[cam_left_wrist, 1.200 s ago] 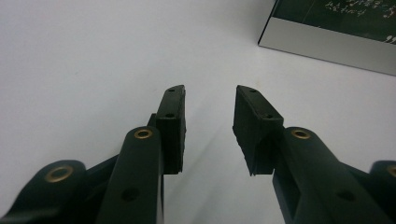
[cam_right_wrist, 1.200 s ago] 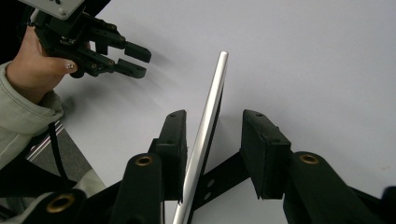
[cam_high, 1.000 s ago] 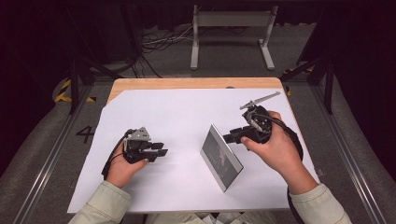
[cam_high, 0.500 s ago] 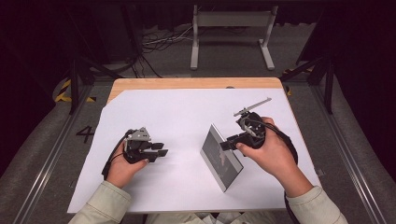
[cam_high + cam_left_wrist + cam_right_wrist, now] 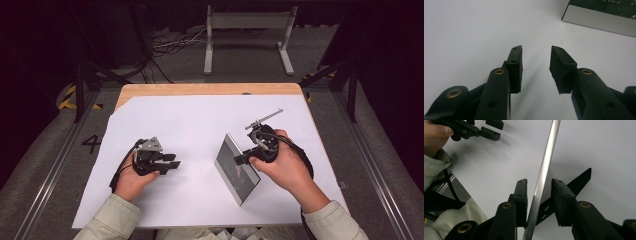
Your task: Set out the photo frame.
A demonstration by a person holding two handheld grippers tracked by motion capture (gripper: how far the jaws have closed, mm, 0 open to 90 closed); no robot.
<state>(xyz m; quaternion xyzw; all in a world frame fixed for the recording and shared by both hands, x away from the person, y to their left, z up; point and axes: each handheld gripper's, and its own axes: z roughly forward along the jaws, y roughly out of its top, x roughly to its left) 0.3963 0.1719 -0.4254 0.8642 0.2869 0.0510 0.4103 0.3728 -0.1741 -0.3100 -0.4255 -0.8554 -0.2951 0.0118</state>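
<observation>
Box: on edge near table's right side
Right gripper: jaws closing around box, not yet pinching
Left gripper: spread, empty
Left: clamp, lift

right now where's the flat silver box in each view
high view: flat silver box right of centre, tilted up on one edge at the right tool.
left gripper view: its silver side at the top right corner.
right gripper view: its thin silver edge runs up between the jaws.
shared landmark: the white sheet.

A wooden table carries a white sheet.
</observation>
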